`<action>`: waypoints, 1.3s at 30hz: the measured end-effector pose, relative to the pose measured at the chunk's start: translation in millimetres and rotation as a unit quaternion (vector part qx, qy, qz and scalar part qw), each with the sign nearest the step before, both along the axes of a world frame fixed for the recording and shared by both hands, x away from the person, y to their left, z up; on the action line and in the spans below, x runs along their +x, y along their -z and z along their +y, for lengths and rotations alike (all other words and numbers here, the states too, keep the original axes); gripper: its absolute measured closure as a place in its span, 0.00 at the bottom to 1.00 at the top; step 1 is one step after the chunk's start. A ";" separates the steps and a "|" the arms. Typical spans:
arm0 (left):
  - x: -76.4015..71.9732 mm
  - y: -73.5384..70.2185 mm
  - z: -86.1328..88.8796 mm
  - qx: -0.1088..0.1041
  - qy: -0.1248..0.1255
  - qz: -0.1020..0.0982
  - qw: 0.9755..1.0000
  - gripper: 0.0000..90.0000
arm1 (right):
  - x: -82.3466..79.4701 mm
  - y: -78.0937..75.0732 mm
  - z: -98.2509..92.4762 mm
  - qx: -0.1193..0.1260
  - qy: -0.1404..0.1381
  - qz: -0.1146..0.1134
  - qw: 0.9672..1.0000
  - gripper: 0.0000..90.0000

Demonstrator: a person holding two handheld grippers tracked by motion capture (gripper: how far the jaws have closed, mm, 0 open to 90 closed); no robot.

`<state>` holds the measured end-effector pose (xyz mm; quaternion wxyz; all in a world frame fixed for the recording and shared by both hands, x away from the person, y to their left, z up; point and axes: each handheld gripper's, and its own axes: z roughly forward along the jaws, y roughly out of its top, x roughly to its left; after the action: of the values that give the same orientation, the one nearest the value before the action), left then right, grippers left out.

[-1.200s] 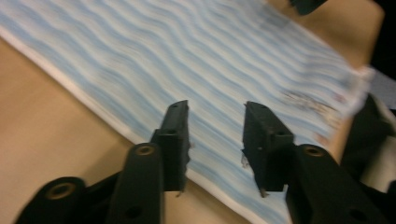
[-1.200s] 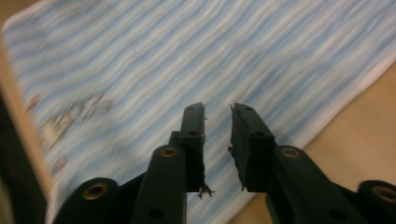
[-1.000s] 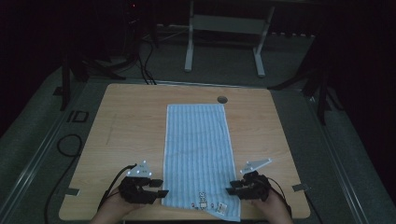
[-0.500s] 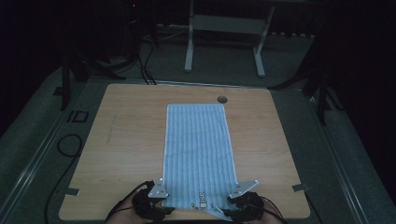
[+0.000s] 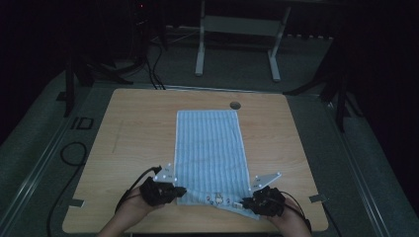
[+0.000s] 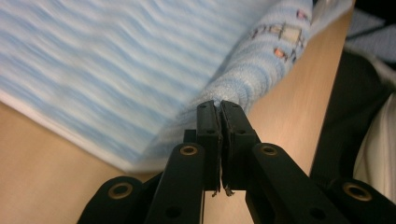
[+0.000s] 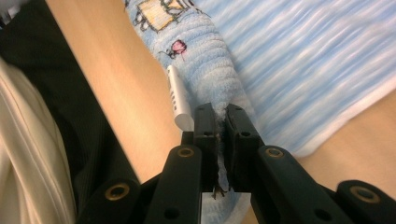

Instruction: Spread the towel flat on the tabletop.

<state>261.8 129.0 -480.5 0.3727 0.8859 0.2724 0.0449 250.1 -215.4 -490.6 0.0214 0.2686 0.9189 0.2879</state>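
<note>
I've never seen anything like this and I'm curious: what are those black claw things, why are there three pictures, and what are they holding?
They are hand-held grippers: a person holds one in each hand. The high view looks down on a wooden table from above. There you see the left gripper and the right gripper at the near end of a blue striped towel that lies flat. The other two pictures come from small cameras riding on each gripper, looking along its two black jaws. In both, the jaws have just been closing and now pinch a near corner of the towel. The right gripper view also shows the towel's white label.
</note>
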 end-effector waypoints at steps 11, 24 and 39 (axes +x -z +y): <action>90.3 43.0 -18.0 0.032 -0.045 0.077 0.995 0.95 | 57.8 20.0 -6.3 0.005 0.041 0.029 0.999 0.92; 83.3 20.6 12.7 -0.017 -0.074 0.046 0.996 0.68 | 83.0 21.8 -20.4 0.009 0.084 0.017 0.996 0.73; 57.3 41.6 -18.1 0.051 0.023 0.033 0.998 0.71 | 68.2 19.1 -45.4 0.016 0.125 0.011 0.992 0.58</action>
<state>319.1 111.0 -522.2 0.3184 0.9111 0.2611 0.0210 318.3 -260.8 -509.7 0.0424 0.3849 0.8736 0.2948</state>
